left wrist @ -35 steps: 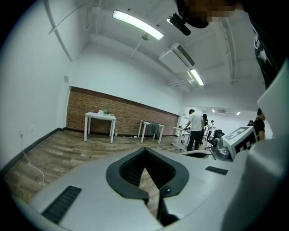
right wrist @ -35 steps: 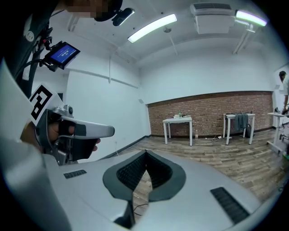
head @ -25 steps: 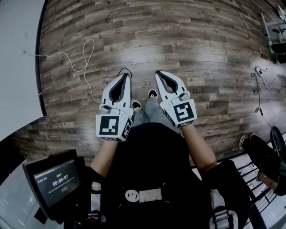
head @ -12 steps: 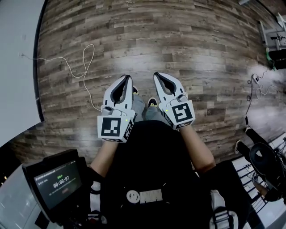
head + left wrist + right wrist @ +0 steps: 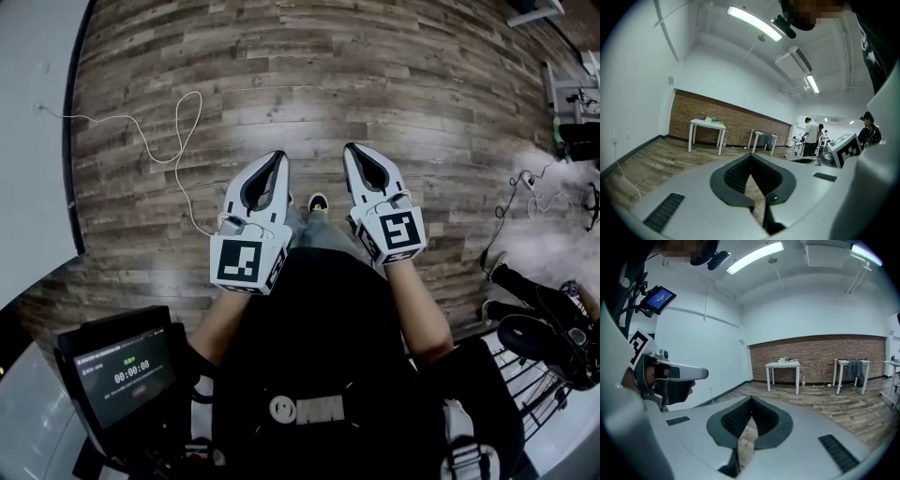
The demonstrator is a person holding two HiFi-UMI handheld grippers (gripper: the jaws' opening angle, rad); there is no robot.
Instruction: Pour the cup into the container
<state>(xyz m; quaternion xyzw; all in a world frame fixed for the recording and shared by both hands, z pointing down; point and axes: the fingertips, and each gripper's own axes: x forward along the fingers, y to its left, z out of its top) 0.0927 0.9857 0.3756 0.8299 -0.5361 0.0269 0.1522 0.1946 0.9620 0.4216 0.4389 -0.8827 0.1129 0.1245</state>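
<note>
I hold both grippers level in front of me over a wooden floor (image 5: 375,75). My left gripper (image 5: 279,156) is shut with nothing between its fingers, and its tips meet in the left gripper view (image 5: 750,155). My right gripper (image 5: 350,148) is also shut and empty, its tips touching in the right gripper view (image 5: 751,399). Far ahead, against a brick wall, stands a white table (image 5: 783,365) (image 5: 707,123) with a few small things on it, too small to tell. No cup or container shows close by.
A white cable (image 5: 176,122) loops on the floor at the left, beside a white wall (image 5: 33,141). A second table (image 5: 851,363) stands right of the first. People stand at benches to the right (image 5: 810,136), and a person's legs (image 5: 511,281) show there too. A small screen (image 5: 122,371) hangs at my chest.
The floor has slid beneath me as I walk. Both grippers have shifted a little to the right in the head view and stay shut. The people and gear at the right have drifted.
</note>
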